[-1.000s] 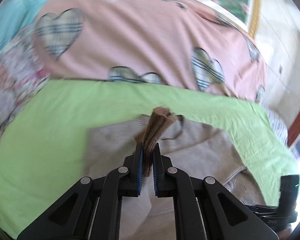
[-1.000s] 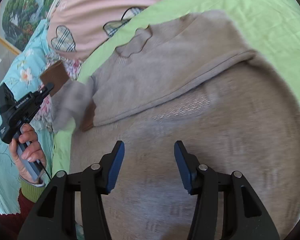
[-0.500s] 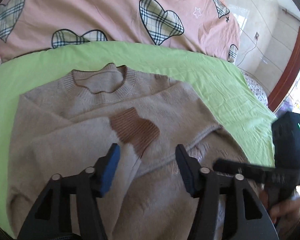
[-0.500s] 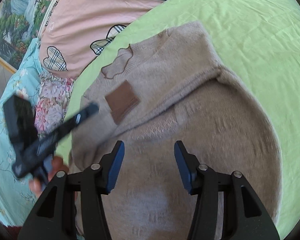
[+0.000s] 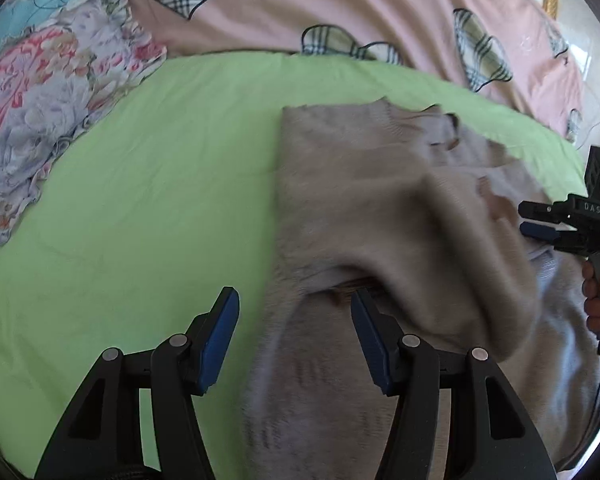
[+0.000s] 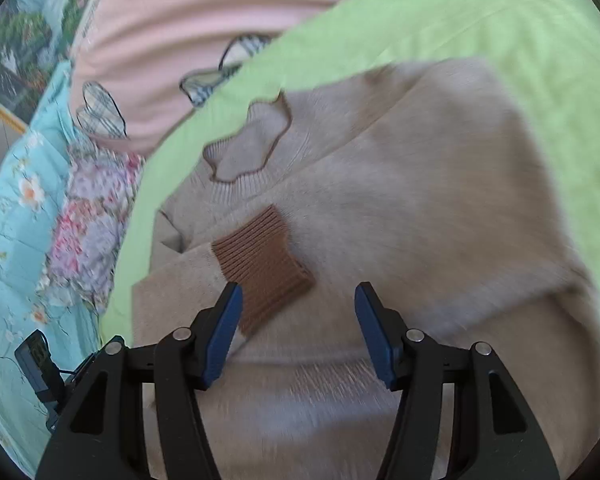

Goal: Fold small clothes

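A small beige knit sweater [image 6: 400,208] lies on the green sheet [image 6: 480,12], sleeves folded across its chest, neck opening [image 6: 248,144] away from me. A brown ribbed cuff [image 6: 264,264] lies on the chest. My right gripper [image 6: 298,332] is open, just above the sweater, its left finger by the cuff. My left gripper [image 5: 294,340] is open and empty over the sweater's [image 5: 360,208] left edge, straddling sheet [image 5: 140,200] and knit. The right gripper also shows in the left wrist view [image 5: 540,226], at the right.
A pink quilt with plaid hearts [image 5: 340,8] lies behind the sheet. A floral cloth [image 5: 40,112] and a turquoise cover [image 6: 16,240] lie to the left. The left tool's body shows at the lower left of the right wrist view [image 6: 40,376].
My left gripper opened and let go of the brown cuff, which now lies on the sweater's chest, then swung left over the sweater's edge. My right gripper stayed open and moved nearer the cuff.
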### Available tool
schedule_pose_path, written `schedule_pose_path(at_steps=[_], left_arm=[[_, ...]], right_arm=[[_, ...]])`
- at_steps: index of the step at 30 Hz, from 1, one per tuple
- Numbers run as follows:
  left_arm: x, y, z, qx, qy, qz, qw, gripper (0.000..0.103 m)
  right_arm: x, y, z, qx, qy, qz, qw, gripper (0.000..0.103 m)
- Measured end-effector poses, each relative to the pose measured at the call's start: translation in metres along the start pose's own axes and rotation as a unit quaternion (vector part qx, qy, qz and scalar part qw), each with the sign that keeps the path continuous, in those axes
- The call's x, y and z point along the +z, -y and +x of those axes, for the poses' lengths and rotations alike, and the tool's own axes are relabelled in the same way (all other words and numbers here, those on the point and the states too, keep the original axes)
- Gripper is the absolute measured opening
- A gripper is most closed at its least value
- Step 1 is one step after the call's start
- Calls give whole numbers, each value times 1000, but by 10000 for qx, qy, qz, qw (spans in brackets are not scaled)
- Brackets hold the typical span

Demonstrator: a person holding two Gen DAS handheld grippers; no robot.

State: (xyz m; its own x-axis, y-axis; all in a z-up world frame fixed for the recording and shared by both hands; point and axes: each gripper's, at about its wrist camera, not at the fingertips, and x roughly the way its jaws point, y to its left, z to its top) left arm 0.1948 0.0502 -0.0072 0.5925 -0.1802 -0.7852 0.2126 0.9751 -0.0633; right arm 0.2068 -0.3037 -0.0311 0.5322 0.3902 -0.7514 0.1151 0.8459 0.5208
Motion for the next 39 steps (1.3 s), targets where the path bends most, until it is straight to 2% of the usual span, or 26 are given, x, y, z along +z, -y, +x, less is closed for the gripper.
schedule_pose_path(at_steps=[3, 5, 6, 7, 9, 11, 13, 16, 17, 20, 26, 28, 30, 32, 33, 34, 36, 39], left_arm=[[2, 6, 23, 135, -229, 169, 9995, 58], [6, 16, 39, 296, -284, 311, 9987, 59], [8, 19, 42, 395, -245, 337, 9983, 58], [12, 22, 45, 520, -190, 304, 9980, 58], [19, 20, 45, 749, -82, 82, 9971, 48], [21, 9, 40, 1165, 77, -268, 9928, 44], [18, -6, 36, 1156, 149, -677, 9909, 45], [9, -25, 33, 856, 132, -1180, 9892, 45], [7, -26, 32, 801, 131, -1219, 9892, 46], [4, -22, 33, 928, 114, -1140, 9891, 46], [0, -23, 32, 877, 53, -1078, 9903, 47], [-3, -20, 29, 858, 53, -997, 9913, 47], [-7, -19, 27, 818, 72, -931, 9923, 47], [-10, -19, 26, 762, 100, -925, 9927, 47], [-11, -19, 26, 744, 116, -959, 9925, 48], [-12, -20, 26, 732, 134, -992, 9923, 48], [-12, -20, 27, 727, 157, -998, 9922, 49], [-15, -22, 26, 677, 226, -1048, 9919, 50]], right_arm=[[4, -12, 19, -162, -11, -247, 9996, 59], [7, -19, 21, -153, 29, -434, 9989, 31], [9, -21, 21, -65, 35, -433, 9990, 14], [12, -23, 16, 67, 125, -403, 9991, 12], [19, -27, -3, 149, 513, -418, 9977, 11], [26, -24, -36, 244, 1040, -339, 9937, 11], [29, -14, -73, 164, 1597, -205, 9868, 10], [24, 16, -115, -192, 2189, 42, 9755, 10], [21, 31, -122, -271, 2226, 174, 9744, 10], [12, 58, -114, -558, 1954, 379, 9784, 7], [-15, 80, -90, -1018, 1225, 240, 9870, 7], [-17, 81, -94, -1046, 1090, 257, 9882, 9], [-18, 68, -107, -1374, 1198, 128, 9832, 13], [-21, 46, -119, -1507, 1451, -131, 9778, 33], [-20, 29, -125, -1433, 1598, -341, 9761, 54], [-17, 12, -125, -1235, 1647, -548, 9770, 66], [-10, -20, -112, -695, 1444, -891, 9830, 66], [5, -72, -62, 401, 745, -1351, 9872, 66]])
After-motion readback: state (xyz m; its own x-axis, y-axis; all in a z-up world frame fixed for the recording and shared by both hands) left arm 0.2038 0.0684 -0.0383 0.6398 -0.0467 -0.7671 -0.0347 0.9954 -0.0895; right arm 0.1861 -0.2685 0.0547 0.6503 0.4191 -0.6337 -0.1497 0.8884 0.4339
